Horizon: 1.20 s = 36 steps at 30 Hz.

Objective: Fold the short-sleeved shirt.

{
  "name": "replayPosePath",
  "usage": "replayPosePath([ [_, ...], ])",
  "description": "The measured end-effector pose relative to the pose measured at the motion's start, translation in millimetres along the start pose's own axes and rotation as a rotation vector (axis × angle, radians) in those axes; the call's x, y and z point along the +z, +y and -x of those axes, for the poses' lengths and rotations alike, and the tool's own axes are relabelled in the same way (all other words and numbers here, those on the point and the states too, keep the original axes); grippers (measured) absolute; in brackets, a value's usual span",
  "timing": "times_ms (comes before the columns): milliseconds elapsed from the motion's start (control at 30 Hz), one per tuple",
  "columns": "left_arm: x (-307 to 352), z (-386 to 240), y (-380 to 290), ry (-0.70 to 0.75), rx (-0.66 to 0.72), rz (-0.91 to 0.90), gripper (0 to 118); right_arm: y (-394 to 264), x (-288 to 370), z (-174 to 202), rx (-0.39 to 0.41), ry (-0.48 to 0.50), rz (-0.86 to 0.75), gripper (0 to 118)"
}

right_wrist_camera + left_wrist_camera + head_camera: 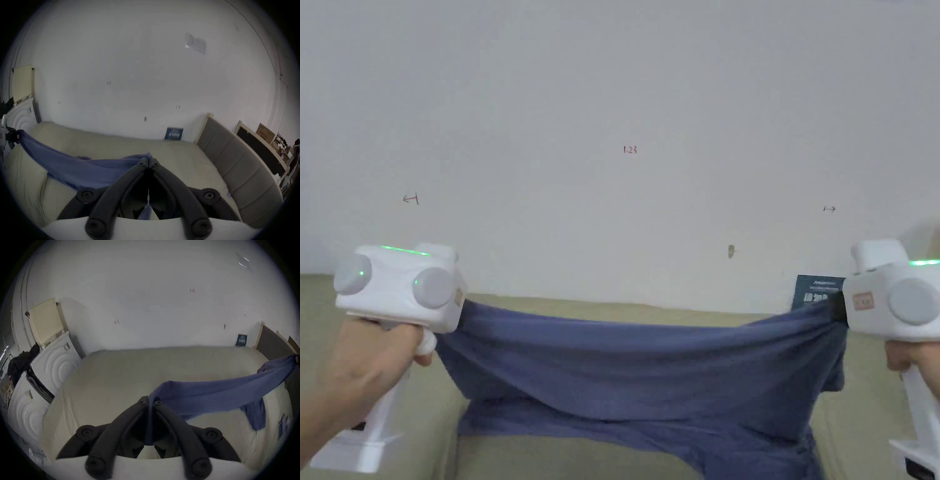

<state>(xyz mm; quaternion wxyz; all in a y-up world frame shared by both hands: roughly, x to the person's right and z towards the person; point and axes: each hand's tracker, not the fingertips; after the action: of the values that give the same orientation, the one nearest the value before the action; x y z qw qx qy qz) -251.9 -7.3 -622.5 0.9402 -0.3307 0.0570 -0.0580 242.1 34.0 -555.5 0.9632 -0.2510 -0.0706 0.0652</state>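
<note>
The blue shirt [637, 369] hangs stretched over the bed [650, 456]. On the left, my left gripper [150, 402] has its fingers pinched tight on one end. On the right, my right gripper [148, 162] pinches the other end.

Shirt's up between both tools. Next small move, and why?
Probably lower both tools together toward the bed, laying the shirt flat. The left tool and right tool are each shut on an edge; the cloth sags between them, its lower part already bunched on the bed.
</note>
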Motion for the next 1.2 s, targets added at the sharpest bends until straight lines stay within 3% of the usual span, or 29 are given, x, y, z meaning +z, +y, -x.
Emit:
replayPosePath([
  [133, 26, 11, -78, -0.024, -0.051, 0.059, 3, -83, 41, 2, 0.003, 0.056, 0.054, 0],
  [167, 38, 14, -102, -0.033, -0.04, 0.061, 3, -102, 54, 4, 0.08, 0.073, 0.102, 0],
  [233, 60, 21, -141, -0.069, -0.034, 0.079, 3, -139, 78, 2, 0.055, 0.073, 0.091, 0],
  [300, 83, 30, -180, -0.101, -0.016, 0.105, 3, -177, 105, -1, -0.047, 0.109, 0.122, 0],
  [467, 136, 46, -261, -0.113, -0.018, 0.141, 3, -270, 176, 3, -0.036, 0.137, 0.189, 0],
  [567, 154, 66, -298, -0.138, 0.029, 0.171, 3, -313, 212, -3, -0.111, 0.139, 0.21, 0],
  [600, 164, 70, -311, -0.14, 0.033, 0.165, 3, -324, 224, -4, -0.097, 0.136, 0.219, 0],
  [900, 230, 87, -376, -0.173, 0.058, 0.165, 3, -385, 290, -16, -0.138, 0.154, 0.249, 0],
  [1167, 237, 88, -392, -0.189, 0.081, 0.191, 3, -394, 287, -16, -0.136, 0.152, 0.268, 0],
  [1200, 234, 88, -394, -0.197, 0.086, 0.199, 9, -394, 285, -16, -0.138, 0.156, 0.271, 3],
])
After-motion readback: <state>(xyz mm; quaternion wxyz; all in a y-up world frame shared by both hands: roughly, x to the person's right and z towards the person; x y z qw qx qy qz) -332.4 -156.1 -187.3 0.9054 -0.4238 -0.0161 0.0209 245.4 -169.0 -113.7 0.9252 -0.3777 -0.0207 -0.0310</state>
